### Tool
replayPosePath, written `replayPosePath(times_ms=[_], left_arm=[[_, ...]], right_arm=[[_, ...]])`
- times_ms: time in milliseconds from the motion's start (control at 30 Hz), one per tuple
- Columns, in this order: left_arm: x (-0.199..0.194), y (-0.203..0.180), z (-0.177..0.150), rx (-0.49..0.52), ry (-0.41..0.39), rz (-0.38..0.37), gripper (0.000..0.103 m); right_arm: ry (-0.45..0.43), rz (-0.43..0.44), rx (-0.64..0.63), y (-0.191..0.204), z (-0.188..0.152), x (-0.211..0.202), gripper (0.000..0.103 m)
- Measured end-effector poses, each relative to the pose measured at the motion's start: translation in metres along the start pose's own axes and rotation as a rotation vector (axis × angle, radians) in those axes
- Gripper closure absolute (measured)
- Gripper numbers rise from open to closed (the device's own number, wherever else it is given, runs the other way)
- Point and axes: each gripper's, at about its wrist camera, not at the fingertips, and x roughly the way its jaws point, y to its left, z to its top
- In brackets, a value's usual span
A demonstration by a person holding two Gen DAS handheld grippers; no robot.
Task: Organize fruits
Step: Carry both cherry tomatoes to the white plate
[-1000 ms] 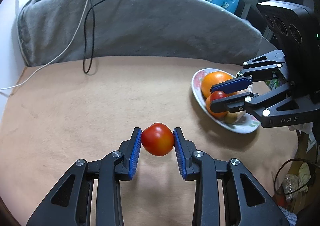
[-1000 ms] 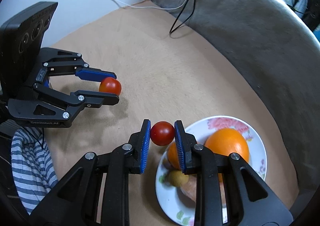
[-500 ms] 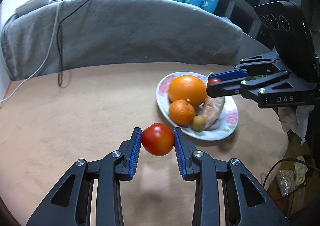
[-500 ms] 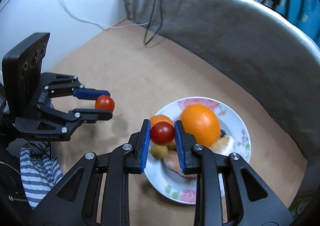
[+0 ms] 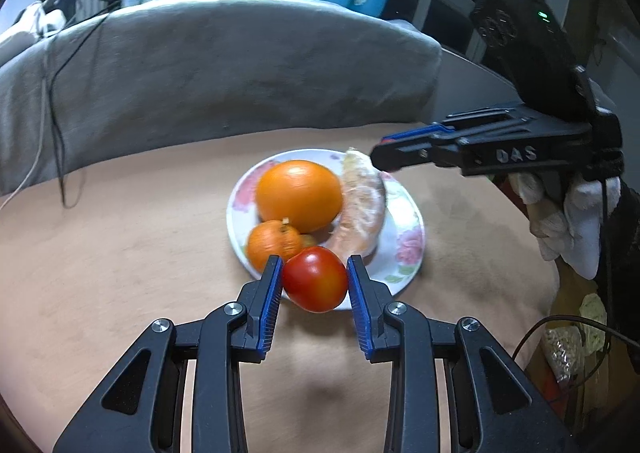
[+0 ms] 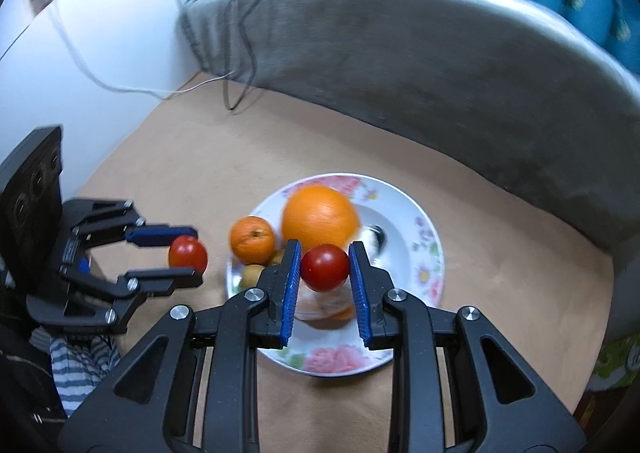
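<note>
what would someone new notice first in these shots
Each gripper pinches a red tomato: the left gripper holds its tomato at the near rim of the flowered plate, and the right gripper holds a darker tomato over it. On the plate, a big orange stands out beside a small one.

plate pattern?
White plate with pink flowers and green leaves around the rim; right wrist view shows it best.

Both tongs, left (image 5: 315,289) and right (image 6: 325,273), are black linkages with silver screws and ribbed blue pads; "DAS" marks the right one.
</note>
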Motion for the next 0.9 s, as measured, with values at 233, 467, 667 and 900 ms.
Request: replayPosePath(times_ms=[233,467,667,900], left_arm=[[0.015,-0.017,0.003,0.031,0.023,-0.021,0.072],[0.025,-0.028,0.006,0.049,0.033,-0.030,0.072],[0.028,-0.032,0.005,0.056,0.041,-0.038,0.072],[0.031,-0.033,0.006,0.053,0.045,-0.040,0.072]], right_arm=[[0.005,-0.019,0.115,-0.027,-0.005,0.005,0.078],[0.006,-0.045,0.176,-0.039,-0.008,0.009,0.078],[0.014,-0.041,0.201,-0.044,-0.009,0.014,0.078],[0.018,-0.028,0.236,-0.048,-0.010,0.017,0.078]])
